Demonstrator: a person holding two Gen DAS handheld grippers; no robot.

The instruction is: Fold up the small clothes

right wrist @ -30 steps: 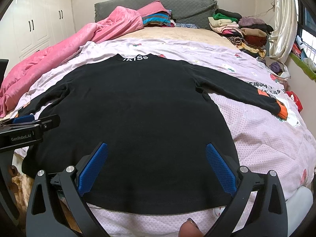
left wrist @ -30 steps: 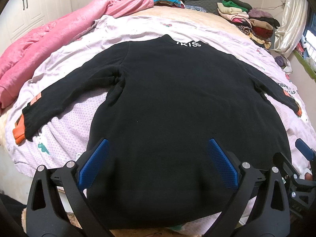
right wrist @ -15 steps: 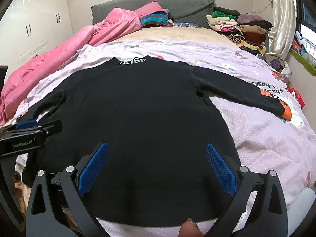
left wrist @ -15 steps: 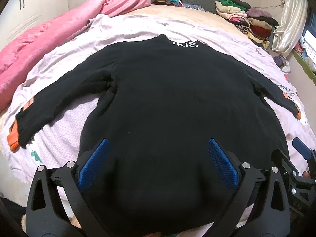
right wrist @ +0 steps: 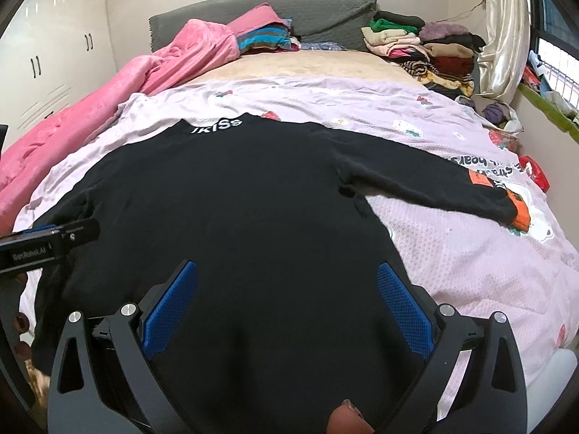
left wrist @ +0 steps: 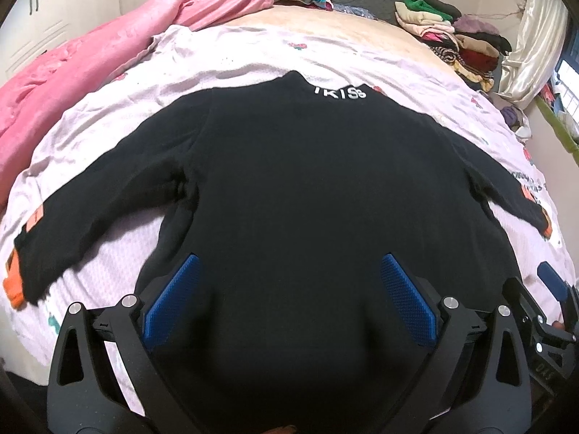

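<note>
A black long-sleeved knit sweater (left wrist: 318,195) with white lettering at its collar lay flat, spread out, on the pale lilac printed bedsheet (right wrist: 452,246) of the bed, both sleeves stretched outward and ending in orange cuffs. The left tool (left wrist: 287,298) hung above the sweater's hem toward its left side, its blue-padded fingers spread wide and holding nothing. The right tool (right wrist: 286,305) hung above the hem toward the sweater's right side, likewise released and empty. Beyond the sweater's left sleeve lay a rumpled pink plush blanket (left wrist: 72,61); beyond its collar, near the window side, sat a stack of folded clothes (right wrist: 419,47).
</note>
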